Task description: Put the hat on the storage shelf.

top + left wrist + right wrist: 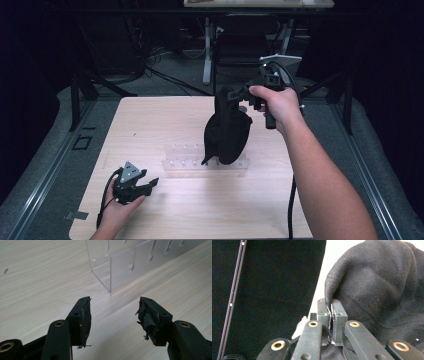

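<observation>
While our right gripper (239, 95) pinches an edge of the black cap (227, 132), hanging at frame centre over the clear rack (175, 165), our left gripper (150, 184) rests spread, lower left; placement seemingly remains.

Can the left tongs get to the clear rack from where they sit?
Probably yes. The left tongs sit open on the table, aimed at the clear rack's near corner, bare wood between. The black cap held by the right tongs hangs over the rack's far end.

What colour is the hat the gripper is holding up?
Black; the hat shows best in the right gripper view.
</observation>
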{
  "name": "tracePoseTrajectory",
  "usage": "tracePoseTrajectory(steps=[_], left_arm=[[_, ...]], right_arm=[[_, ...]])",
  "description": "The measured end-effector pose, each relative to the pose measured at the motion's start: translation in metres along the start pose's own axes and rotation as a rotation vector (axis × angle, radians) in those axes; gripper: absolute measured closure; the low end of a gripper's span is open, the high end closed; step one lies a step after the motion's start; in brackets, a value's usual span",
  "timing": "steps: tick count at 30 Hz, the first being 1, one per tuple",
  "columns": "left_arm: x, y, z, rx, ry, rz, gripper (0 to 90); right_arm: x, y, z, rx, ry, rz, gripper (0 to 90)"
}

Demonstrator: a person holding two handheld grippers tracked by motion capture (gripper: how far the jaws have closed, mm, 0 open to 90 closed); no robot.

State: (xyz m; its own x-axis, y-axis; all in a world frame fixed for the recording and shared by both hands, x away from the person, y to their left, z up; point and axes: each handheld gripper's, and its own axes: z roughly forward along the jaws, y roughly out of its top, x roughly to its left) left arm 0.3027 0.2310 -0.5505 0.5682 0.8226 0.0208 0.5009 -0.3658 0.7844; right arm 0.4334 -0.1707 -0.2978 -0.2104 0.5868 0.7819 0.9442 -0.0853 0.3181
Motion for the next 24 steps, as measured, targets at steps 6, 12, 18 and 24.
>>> tracePoseTrajectory(steps=[6,12,18,24], left_arm=[[-0.015,0.016,-0.001,-0.029,-0.055,0.034,46.3],[-0.034,0.039,0.000,-0.048,-0.073,0.115,48.5],[-0.044,0.056,0.005,-0.065,-0.108,0.109,53.1],[-0.060,0.074,0.012,-0.102,-0.145,0.124,55.0]], right_arm=[[0.001,-0.001,0.008,-0.001,0.025,0.003,86.1],[0.005,-0.001,0.015,0.000,0.041,0.002,86.2],[0.007,-0.001,0.020,0.011,0.049,-0.005,86.1],[0.008,-0.001,0.022,0.010,0.056,-0.004,85.8]])
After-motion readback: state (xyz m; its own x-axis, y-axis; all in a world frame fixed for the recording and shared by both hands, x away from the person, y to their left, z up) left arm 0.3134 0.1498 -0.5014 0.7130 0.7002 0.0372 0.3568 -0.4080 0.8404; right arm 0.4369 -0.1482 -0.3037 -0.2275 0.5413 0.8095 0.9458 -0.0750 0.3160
